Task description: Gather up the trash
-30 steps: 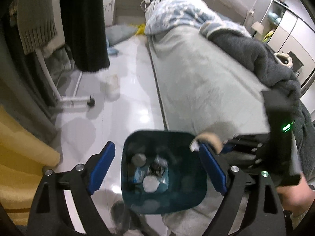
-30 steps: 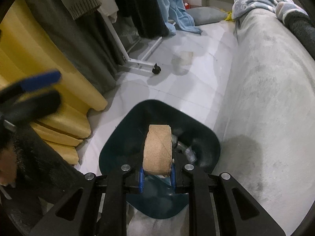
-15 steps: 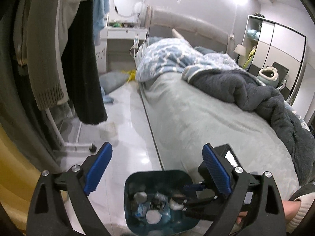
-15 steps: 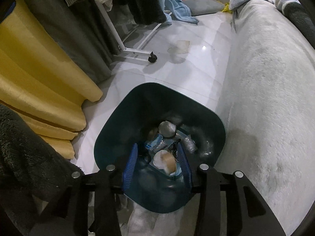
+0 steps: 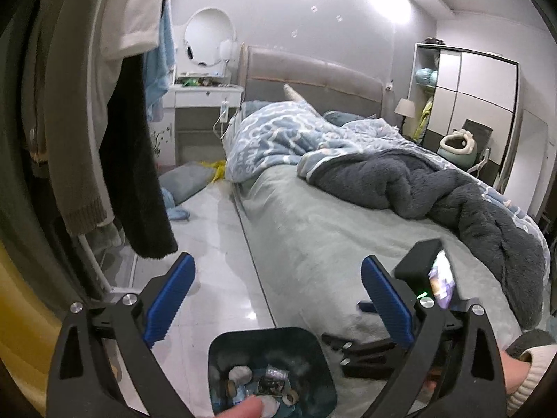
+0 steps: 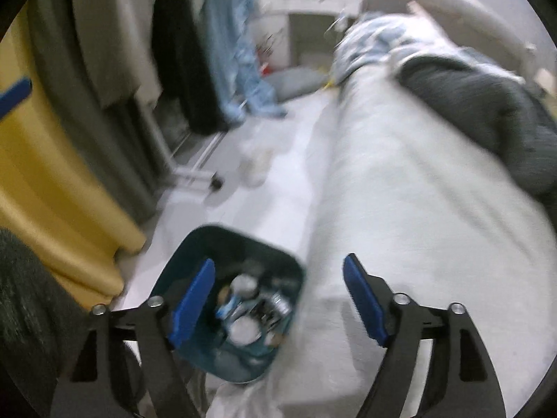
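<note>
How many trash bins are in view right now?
1: the bin, dark teal, stands on the floor beside the bed, with trash inside. Others may be hidden behind the hanging clothes.

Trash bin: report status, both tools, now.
Left tool open, empty. Right tool open, empty. Trash bin on floor beside bed, holding scraps. Nothing blocking it.

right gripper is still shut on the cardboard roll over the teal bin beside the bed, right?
Not quite. In the right wrist view the right gripper is open with nothing between its fingers; the cardboard roll it held a second ago is gone from them. The rest holds: it is over the teal bin, which stands on the floor beside the bed.
</note>
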`<state>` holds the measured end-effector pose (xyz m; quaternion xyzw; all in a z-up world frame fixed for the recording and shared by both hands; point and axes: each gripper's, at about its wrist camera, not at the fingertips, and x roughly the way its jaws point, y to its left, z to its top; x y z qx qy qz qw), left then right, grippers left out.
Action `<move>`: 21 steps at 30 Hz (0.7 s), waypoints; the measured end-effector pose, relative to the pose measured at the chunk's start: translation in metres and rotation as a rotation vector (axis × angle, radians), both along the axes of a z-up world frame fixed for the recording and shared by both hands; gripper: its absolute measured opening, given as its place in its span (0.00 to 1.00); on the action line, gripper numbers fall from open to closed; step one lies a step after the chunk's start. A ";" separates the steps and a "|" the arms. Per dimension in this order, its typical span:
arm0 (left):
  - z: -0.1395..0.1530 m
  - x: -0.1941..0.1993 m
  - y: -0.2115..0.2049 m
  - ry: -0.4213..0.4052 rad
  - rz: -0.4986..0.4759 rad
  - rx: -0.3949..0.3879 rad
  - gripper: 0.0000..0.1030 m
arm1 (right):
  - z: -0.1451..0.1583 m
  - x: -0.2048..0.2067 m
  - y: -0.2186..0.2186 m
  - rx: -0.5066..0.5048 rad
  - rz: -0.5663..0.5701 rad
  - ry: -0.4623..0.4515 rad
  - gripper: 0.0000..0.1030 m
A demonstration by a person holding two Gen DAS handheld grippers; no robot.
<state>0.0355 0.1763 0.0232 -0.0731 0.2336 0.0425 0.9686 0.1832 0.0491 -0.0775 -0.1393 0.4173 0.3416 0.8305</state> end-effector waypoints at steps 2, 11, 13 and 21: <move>0.003 -0.001 -0.010 -0.015 -0.004 0.022 0.95 | 0.016 -0.002 -0.020 0.027 -0.053 -0.050 0.83; 0.004 -0.004 -0.056 -0.020 -0.053 0.119 0.97 | 0.061 -0.024 -0.101 0.097 -0.245 -0.202 0.92; 0.004 -0.006 -0.062 -0.026 -0.057 0.126 0.97 | 0.064 -0.031 -0.118 0.118 -0.296 -0.216 0.95; 0.002 -0.011 -0.072 -0.025 -0.036 0.091 0.97 | 0.064 -0.095 -0.160 0.167 -0.408 -0.298 0.97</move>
